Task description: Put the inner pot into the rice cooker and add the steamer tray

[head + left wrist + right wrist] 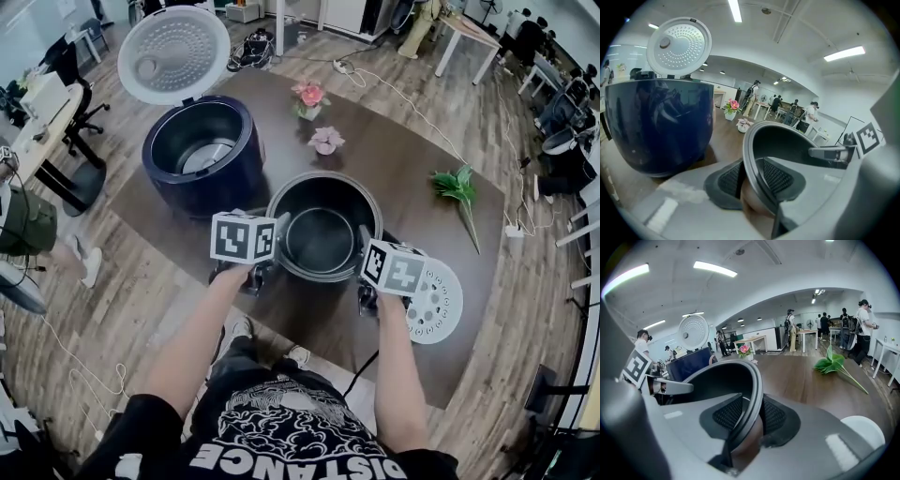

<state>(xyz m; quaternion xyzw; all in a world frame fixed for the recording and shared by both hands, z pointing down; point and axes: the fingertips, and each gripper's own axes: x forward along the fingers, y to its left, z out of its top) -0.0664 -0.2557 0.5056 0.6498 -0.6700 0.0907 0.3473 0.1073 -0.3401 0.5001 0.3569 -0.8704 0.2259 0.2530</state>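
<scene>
The inner pot (323, 228) is sitting on the dark table (403, 150), just beside the open navy rice cooker (202, 155), whose white lid (173, 54) is standing raised behind the empty body. The left gripper (752, 180) is clamping the pot's left rim, with one ribbed pad pressing inside the wall and one outside, and the right gripper (749, 416) is gripping the opposite rim in the same way, so both pairs of jaws are clenching the pot. The white perforated steamer tray (434, 302) is lying flat on the table just right of the right gripper, apart from the pot. Two small flower pots (326, 141) are standing beyond the inner pot, and a green sprig (457, 186) is lying well off to the right.
</scene>
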